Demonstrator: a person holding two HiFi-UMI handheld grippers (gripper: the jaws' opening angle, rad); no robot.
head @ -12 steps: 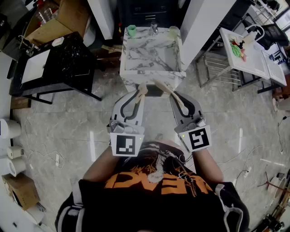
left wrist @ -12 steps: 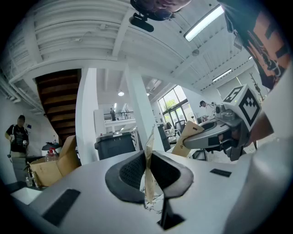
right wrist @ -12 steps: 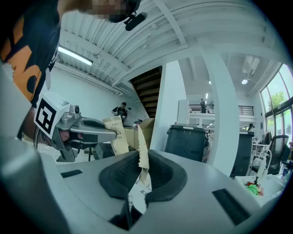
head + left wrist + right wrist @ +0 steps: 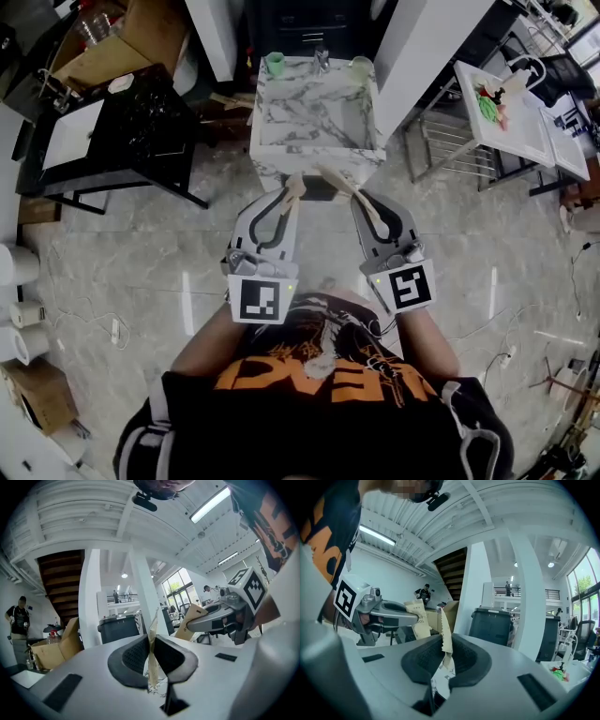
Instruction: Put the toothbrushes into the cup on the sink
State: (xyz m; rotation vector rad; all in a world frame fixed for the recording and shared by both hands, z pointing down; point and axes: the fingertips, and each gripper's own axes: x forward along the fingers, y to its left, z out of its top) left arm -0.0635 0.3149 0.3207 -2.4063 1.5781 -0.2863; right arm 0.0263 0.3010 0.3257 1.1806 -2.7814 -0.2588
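Observation:
I stand on the floor in front of a marble sink (image 4: 315, 120). A green cup (image 4: 273, 64) sits at its back left corner and a pale cup (image 4: 360, 65) at its back right. My left gripper (image 4: 292, 190) is shut on a tan paper toothbrush packet (image 4: 152, 645) that sticks up between its pads. My right gripper (image 4: 363, 200) is shut on a second paper toothbrush packet (image 4: 442, 632). Both packets (image 4: 337, 181) point toward the sink's front edge, well short of the cups. Each gripper view shows the other gripper (image 4: 225, 617) (image 4: 377, 612) beside it.
A faucet (image 4: 321, 58) stands between the two cups. A black table (image 4: 131, 131) is on the left and a white table (image 4: 511, 108) with green items on the right. Cardboard boxes (image 4: 103, 56), paper rolls (image 4: 23, 314) and floor cables lie around.

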